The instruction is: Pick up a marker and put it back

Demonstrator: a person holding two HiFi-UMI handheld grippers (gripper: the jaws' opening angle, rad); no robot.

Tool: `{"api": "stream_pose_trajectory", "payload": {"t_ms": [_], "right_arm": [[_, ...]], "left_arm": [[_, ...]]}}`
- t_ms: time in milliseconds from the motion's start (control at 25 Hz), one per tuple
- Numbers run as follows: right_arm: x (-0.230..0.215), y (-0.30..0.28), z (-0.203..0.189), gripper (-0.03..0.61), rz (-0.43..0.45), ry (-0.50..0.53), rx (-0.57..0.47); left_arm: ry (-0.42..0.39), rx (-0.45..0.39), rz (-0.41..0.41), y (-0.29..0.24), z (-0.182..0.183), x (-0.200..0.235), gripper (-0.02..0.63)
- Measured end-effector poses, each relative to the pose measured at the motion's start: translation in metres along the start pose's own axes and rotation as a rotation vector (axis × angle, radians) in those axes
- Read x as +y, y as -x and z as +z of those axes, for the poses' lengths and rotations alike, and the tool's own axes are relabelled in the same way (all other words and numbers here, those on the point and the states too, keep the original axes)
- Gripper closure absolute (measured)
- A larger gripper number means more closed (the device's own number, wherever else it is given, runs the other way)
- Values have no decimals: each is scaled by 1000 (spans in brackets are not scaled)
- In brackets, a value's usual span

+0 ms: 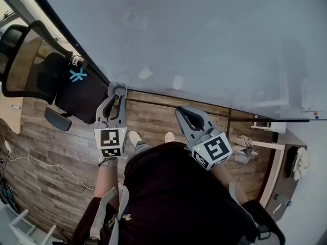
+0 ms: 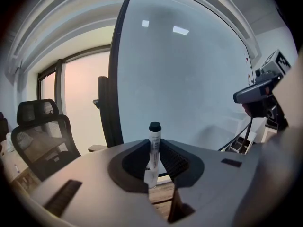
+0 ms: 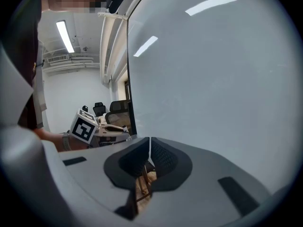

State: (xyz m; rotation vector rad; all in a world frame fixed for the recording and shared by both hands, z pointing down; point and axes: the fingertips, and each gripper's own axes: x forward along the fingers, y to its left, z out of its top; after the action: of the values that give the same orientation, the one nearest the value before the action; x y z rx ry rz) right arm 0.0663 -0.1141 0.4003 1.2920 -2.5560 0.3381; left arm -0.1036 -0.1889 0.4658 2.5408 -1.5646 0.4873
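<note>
Before the whiteboard (image 2: 189, 79) I stood with a gripper in each hand, both pointed toward its pale surface. My left gripper (image 1: 117, 88) had its fingers (image 2: 174, 161) grasping the marker (image 2: 153, 148): the white barrel stood upright between the dark ribbed pads, its black cap at the upper end and clear above the fingers, with the board behind it. Whether the marker touched the board I could not tell. My right gripper (image 3: 149, 150) was off to the side, well apart from the left, and its fingers (image 3: 163, 157) were clenched together with only a hairline slit between them and nothing in their grip. An office chair (image 2: 40, 136) with a dark mesh back stood to my left, and a wooden floor (image 1: 153, 116) ran along under the board's lower edge.
</note>
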Motion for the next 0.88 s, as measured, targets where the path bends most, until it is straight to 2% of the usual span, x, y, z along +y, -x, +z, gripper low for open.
{"api": "stream_pose_trajectory", "payload": {"t_ms": [880], "right_arm": [[-1, -2, -1, 557, -2, 5, 11]], "left_arm": [[23, 110, 21, -17, -39, 6, 540]]}}
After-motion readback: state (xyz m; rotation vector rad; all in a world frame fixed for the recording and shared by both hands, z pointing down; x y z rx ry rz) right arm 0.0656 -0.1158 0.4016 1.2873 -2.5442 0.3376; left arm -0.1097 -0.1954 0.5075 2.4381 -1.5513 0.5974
